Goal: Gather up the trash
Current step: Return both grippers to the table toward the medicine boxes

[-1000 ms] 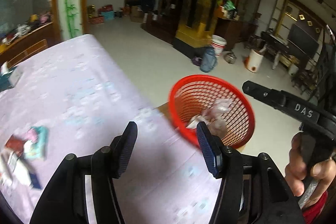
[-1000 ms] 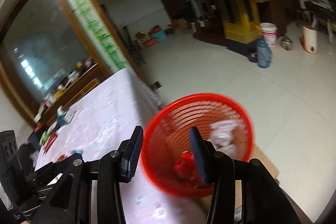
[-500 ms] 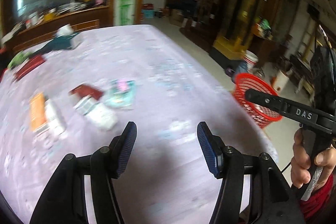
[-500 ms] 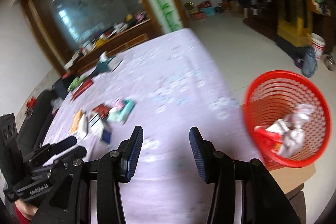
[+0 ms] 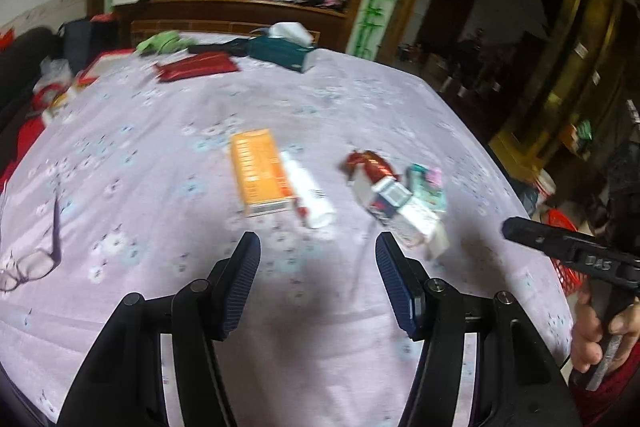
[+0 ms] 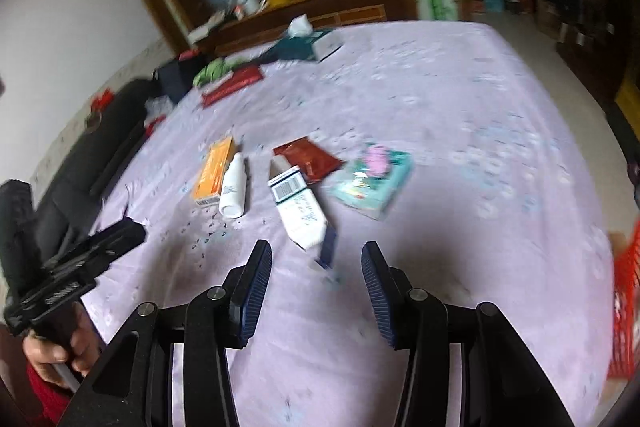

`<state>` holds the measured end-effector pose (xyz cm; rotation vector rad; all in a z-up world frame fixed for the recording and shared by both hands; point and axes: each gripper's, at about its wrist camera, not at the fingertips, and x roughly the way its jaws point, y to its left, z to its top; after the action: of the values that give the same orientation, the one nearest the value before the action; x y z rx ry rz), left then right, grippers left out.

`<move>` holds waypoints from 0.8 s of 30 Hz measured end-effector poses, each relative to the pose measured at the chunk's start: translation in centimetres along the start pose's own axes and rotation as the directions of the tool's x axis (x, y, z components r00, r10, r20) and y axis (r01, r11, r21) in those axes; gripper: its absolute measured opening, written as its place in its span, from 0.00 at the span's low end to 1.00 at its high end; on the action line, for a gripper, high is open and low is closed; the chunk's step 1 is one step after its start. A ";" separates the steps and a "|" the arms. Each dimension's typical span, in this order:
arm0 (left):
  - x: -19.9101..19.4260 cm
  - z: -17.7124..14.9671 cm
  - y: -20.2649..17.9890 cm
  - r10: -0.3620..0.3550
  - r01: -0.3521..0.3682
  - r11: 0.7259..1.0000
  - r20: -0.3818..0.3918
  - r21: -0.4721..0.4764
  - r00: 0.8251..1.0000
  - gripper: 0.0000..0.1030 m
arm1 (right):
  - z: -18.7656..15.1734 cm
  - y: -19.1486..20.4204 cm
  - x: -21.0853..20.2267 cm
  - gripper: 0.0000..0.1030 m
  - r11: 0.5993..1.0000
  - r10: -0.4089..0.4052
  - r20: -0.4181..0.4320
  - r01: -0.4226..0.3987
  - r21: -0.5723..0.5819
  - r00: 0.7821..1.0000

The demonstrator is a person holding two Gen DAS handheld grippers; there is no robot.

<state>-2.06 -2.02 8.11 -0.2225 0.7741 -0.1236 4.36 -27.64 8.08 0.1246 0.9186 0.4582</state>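
Hovering over bare cloth at desk (image 5: 160, 131) near edge: left claw (image 5: 316, 281), right claw (image 6: 316, 285), both spread, empty. Trash cluster ahead; red basket (image 6: 626, 311) past right edge.

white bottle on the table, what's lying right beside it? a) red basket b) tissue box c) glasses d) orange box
d: the white bottle lies along the side of the orange box, near the middle of the purple tablecloth; nothing else lies that close to it.
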 end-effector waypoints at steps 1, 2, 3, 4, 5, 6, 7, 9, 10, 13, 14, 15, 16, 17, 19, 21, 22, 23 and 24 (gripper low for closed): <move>0.0 0.0 0.5 0.004 -0.004 1.000 0.000 -0.008 1.000 0.57 | 0.4 0.4 1.1 0.49 1.000 -0.008 -0.008 0.008 -0.014 1.000; 0.2 0.0 1.0 0.011 -0.011 1.000 -0.002 -0.017 1.000 0.57 | 0.8 0.7 2.1 0.49 0.999 -0.013 -0.019 0.012 -0.030 1.000; 0.3 0.0 1.4 0.014 -0.014 1.000 -0.005 -0.022 1.000 0.57 | 1.2 0.9 2.9 0.49 0.999 -0.018 -0.026 0.017 -0.041 1.000; 0.4 0.0 1.8 0.015 -0.015 0.999 -0.008 -0.029 1.000 0.57 | 1.5 1.0 4.0 0.49 0.998 -0.026 -0.032 0.025 -0.052 0.999; 0.6 0.1 2.1 0.016 -0.016 0.999 -0.010 -0.033 1.000 0.57 | 1.8 1.1 4.9 0.49 0.998 -0.031 -0.042 0.028 -0.060 0.999; 0.7 0.1 2.4 0.018 -0.018 0.999 -0.013 -0.038 1.000 0.57 | 2.0 1.3 5.8 0.49 0.997 -0.031 -0.055 0.027 -0.069 0.998; 1.0 0.3 2.5 0.021 -0.021 0.999 -0.016 -0.042 1.000 0.57 | 2.0 1.5 6.3 0.49 0.997 -0.033 -0.060 0.028 -0.077 0.998; 1.5 0.7 3.2 0.027 -0.028 0.998 -0.023 -0.061 0.999 0.57 | 2.2 2.2 7.7 0.49 0.992 -0.057 -0.068 0.049 -0.112 0.996; 1.8 1.0 3.3 0.026 -0.028 0.997 -0.025 -0.067 0.999 0.57 | 2.1 2.5 8.3 0.49 0.989 -0.075 -0.071 0.065 -0.136 0.995; 2.9 1.9 3.6 0.036 -0.039 0.996 -0.036 -0.086 0.999 0.57 | 1.8 3.2 9.3 0.44 0.977 -0.114 -0.075 0.098 -0.189 0.991; 3.4 2.3 3.6 0.037 -0.041 0.995 -0.042 -0.091 0.998 0.57 | 1.8 3.3 9.4 0.44 0.974 -0.121 -0.070 0.105 -0.201 0.990; 3.8 2.7 3.6 0.040 -0.044 0.994 -0.047 -0.095 0.998 0.57 | 1.6 3.4 9.3 0.43 0.968 -0.132 -0.052 0.118 -0.220 0.990; 4.3 3.0 3.7 0.043 -0.048 0.994 -0.052 -0.101 0.998 0.57 | 1.5 3.5 9.2 0.43 0.966 -0.129 -0.045 0.116 -0.229 0.991; 5.0 3.5 3.6 0.043 -0.049 0.993 -0.060 -0.107 0.997 0.57 | 1.4 3.5 9.0 0.42 0.966 -0.125 -0.039 0.113 -0.234 0.991; 6.1 4.2 3.6 0.045 -0.054 0.991 -0.076 -0.121 0.996 0.57 | 1.2 3.1 8.5 0.42 0.968 -0.109 -0.005 0.105 -0.230 0.994; 7.7 5.0 3.6 0.056 -0.069 0.988 -0.099 -0.139 0.994 0.57 | 1.2 2.5 8.3 0.39 0.976 -0.070 0.012 0.071 -0.204 0.997; 8.5 5.3 3.7 0.058 -0.074 0.987 -0.112 -0.144 0.992 0.57 | 1.3 2.1 8.2 0.39 0.981 -0.043 0.018 0.045 -0.188 0.999; 9.3 5.6 3.7 0.066 -0.084 0.986 -0.123 -0.148 0.990 0.57 | 1.3 1.5 8.0 0.38 0.986 -0.013 0.024 0.017 -0.168 1.000; 10.0 5.9 3.7 0.081 -0.101 0.984 -0.134 -0.149 0.988 0.57 | 1.3 1.2 7.8 0.38 0.988 0.001 0.031 0.004 -0.153 1.000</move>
<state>9.27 0.51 4.50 -0.3292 0.9213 0.0099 9.04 -23.11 3.50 -0.0088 0.8499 0.5226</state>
